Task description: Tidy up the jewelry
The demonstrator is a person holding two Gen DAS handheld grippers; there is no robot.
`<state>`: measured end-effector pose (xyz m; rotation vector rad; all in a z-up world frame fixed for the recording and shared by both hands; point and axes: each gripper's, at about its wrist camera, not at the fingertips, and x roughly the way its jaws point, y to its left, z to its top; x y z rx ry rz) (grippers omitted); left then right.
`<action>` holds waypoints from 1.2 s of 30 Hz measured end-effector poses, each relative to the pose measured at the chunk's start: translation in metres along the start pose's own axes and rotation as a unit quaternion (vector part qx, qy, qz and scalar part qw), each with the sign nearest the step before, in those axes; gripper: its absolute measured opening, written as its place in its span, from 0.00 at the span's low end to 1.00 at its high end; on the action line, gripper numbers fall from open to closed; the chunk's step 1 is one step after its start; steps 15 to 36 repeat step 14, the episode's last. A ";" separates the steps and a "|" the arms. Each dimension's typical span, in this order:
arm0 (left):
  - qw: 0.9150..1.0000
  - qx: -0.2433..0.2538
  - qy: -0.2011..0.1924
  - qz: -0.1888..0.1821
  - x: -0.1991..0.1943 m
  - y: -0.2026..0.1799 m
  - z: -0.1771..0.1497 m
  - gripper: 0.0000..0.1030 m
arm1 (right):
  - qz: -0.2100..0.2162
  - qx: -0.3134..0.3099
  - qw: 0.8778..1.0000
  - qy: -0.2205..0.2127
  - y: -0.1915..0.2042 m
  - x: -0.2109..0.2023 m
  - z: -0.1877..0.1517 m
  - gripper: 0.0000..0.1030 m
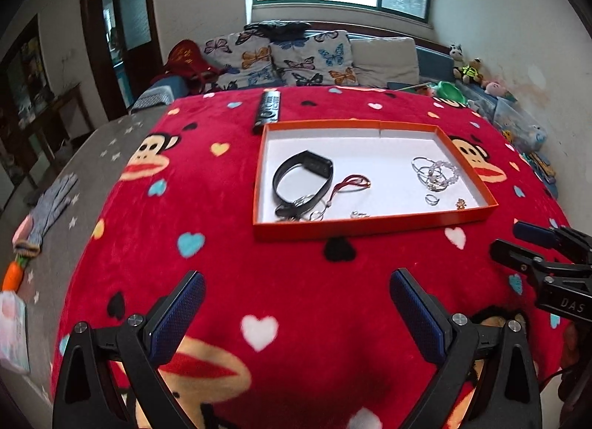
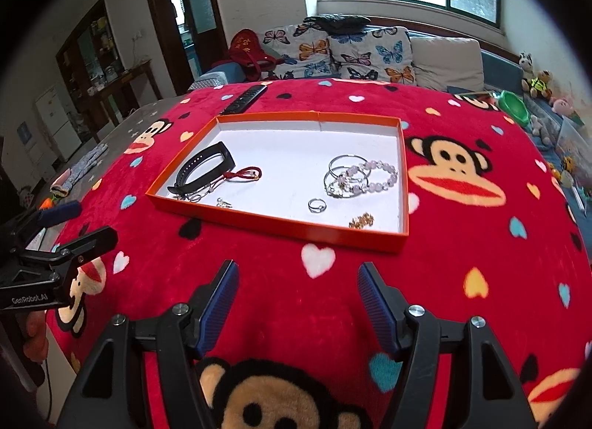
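Note:
An orange tray (image 1: 370, 231) (image 2: 277, 227) with a white floor lies on the red monkey blanket. In it are a black wristband (image 1: 299, 179) (image 2: 203, 170), a red cord bracelet (image 1: 351, 183) (image 2: 246, 172), silver bangles with a bead bracelet (image 1: 434, 173) (image 2: 359, 175), a silver ring (image 1: 431, 199) (image 2: 317, 205), a small gold piece (image 1: 460, 204) (image 2: 360, 221) and small silver pieces (image 1: 307, 208) (image 2: 224, 202). My left gripper (image 1: 296, 281) is open and empty, short of the tray. My right gripper (image 2: 296, 273) is open and empty, also short of the tray.
A black remote (image 1: 267, 110) (image 2: 246, 97) lies behind the tray. A grey glove (image 1: 51, 207) lies on the grey surface at left. A sofa with butterfly cushions (image 1: 296, 59) stands behind. Each gripper shows at the other view's edge (image 1: 536, 255) (image 2: 55, 240).

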<state>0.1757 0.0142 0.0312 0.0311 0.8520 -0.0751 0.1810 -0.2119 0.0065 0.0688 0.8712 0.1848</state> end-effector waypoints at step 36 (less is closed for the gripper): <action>1.000 -0.013 0.002 0.008 -0.001 0.012 -0.011 1.00 | 0.000 0.011 1.000 0.004 0.003 -0.004 -0.009 0.71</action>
